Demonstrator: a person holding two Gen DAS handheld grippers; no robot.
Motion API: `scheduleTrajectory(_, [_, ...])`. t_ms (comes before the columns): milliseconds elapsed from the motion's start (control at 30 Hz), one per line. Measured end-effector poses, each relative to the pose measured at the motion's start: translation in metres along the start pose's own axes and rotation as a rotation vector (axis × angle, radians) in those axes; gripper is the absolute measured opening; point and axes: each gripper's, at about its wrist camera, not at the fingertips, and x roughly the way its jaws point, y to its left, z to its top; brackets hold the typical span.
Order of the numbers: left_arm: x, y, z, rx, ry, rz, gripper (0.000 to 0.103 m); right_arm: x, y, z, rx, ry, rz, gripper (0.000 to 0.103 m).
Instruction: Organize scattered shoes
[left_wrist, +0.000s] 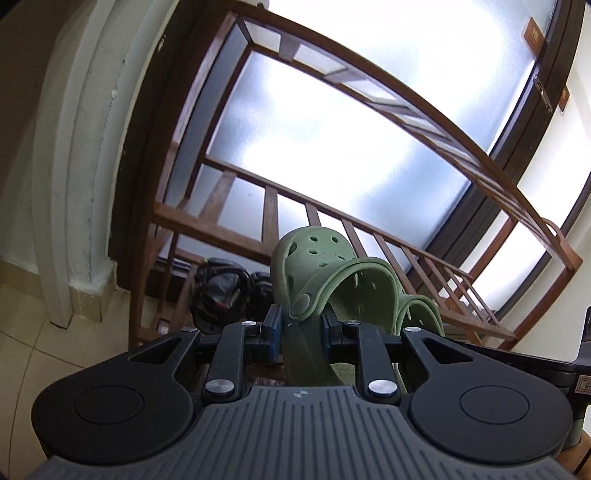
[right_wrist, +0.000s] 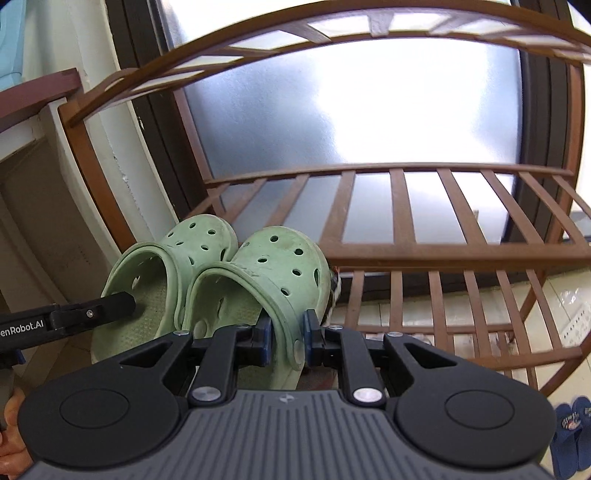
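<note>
Two light-green perforated clogs hang in the air in front of a brown slatted shoe rack (left_wrist: 236, 236). My left gripper (left_wrist: 301, 326) is shut on the side wall of one clog (left_wrist: 314, 258), by its strap rivet. The other clog (left_wrist: 421, 314) shows just to its right. In the right wrist view my right gripper (right_wrist: 288, 334) is shut on the side wall of the right clog (right_wrist: 280, 258). The left clog (right_wrist: 199, 236) hangs beside it, touching, with one black finger (right_wrist: 110, 306) of the left gripper reaching into its opening. Both toes point toward the rack's middle shelf (right_wrist: 443, 254).
Frosted glass doors (right_wrist: 369, 110) stand behind the rack. Black shoes (left_wrist: 221, 291) sit on a lower shelf at the left. A pair of blue slippers (right_wrist: 569, 443) lies on the tiled floor at the lower right. A white wall moulding (left_wrist: 74, 184) stands left of the rack.
</note>
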Motion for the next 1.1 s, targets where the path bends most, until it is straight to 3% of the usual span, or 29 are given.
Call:
scheduleTrajectory(500, [0.06,0.023,0.069,-0.038,-0.066,0.043,0.023,0.065,0.015,0.065,0.008,-0.058,-0.022,0.019])
scheduleTrajectory(1100, [0.123,0.037,0.083,-0.042,-0.045,0.101,0.022,0.122,0.015,0.084,0.025,-0.086,-0.078,0.022])
